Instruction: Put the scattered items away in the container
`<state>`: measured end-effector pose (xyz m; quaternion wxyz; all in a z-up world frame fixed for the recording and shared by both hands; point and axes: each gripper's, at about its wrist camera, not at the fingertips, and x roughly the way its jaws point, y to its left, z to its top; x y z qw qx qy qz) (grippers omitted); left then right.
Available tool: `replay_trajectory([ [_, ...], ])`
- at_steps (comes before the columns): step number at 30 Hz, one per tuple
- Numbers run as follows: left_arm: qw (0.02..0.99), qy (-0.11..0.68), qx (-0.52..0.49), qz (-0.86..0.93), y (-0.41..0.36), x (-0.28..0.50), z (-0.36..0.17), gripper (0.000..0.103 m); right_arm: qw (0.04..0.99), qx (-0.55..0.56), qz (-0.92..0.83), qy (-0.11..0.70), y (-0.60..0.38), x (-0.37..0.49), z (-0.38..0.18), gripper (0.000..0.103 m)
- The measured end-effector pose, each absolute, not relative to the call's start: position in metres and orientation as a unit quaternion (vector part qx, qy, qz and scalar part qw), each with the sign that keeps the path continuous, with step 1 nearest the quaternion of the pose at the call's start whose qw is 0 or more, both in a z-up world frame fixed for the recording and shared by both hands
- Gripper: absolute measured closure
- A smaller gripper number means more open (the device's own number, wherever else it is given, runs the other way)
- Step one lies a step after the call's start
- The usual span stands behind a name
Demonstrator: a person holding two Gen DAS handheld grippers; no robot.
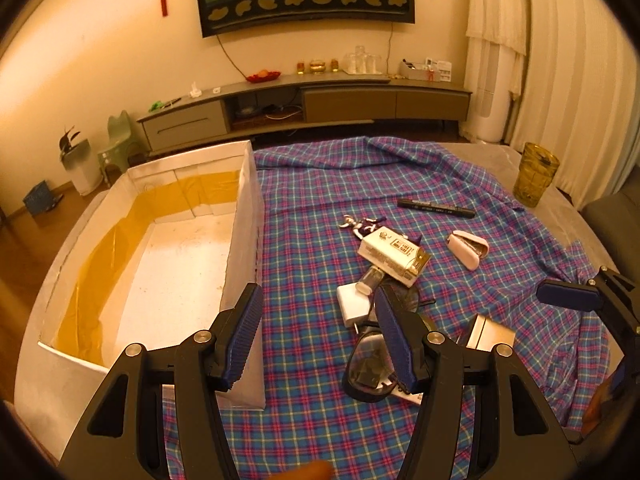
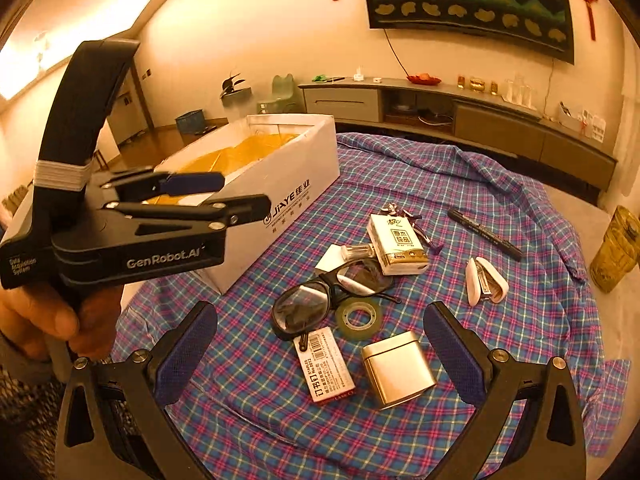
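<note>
Your left tongs [image 1: 320,336] stand apart and empty above the plaid cloth [image 1: 400,184], just beside the white box [image 1: 244,236], which sits open at the cloth's left edge. Your right tongs [image 2: 320,354] are likewise spread wide, holding nothing, over the silver tin [image 2: 398,372]. Glasses [image 2: 320,296], tape roll [image 2: 359,318], staple box [image 2: 326,364], stapler [image 2: 486,280], marker [image 2: 484,234] and carton [image 2: 396,248] lie scattered on the cloth, outside the box.

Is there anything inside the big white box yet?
No. The box shows only its bare white floor and yellow-taped walls in the left wrist view.
</note>
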<state>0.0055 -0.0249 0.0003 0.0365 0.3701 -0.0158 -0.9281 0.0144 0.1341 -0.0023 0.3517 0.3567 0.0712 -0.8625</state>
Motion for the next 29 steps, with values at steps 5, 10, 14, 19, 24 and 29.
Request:
replay_trajectory([
  [5, 0.046, -0.025, 0.368, -0.929, -0.025, 0.008, -0.001, 0.042, 0.349, 0.357, -0.863, 0.083, 0.131, 0.016, -0.005, 0.000],
  [10, 0.047, -0.032, 0.366, -0.929, -0.024, 0.009, -0.002, 0.042, 0.345, 0.359, -0.862, 0.094, 0.127, 0.016, -0.009, 0.000],
  [14, 0.036, -0.031, 0.370, -0.928, -0.020, 0.009, -0.003, 0.042, 0.340, 0.365, -0.861, 0.098, 0.125, 0.015, -0.013, 0.000],
  [19, 0.026, -0.023, 0.375, -0.926, -0.019, 0.008, -0.005, 0.042, 0.336, 0.370, -0.860, 0.101, 0.124, 0.014, -0.016, 0.000],
  [24, 0.025, -0.014, 0.363, -0.931, -0.023, 0.011, -0.002, 0.042, 0.334, 0.372, -0.860, 0.102, 0.123, 0.013, -0.017, 0.000],
  [29, 0.024, 0.007, 0.335, -0.942, -0.026, 0.018, 0.006, 0.042, 0.334, 0.375, -0.859, 0.103, 0.123, 0.013, -0.019, 0.000],
])
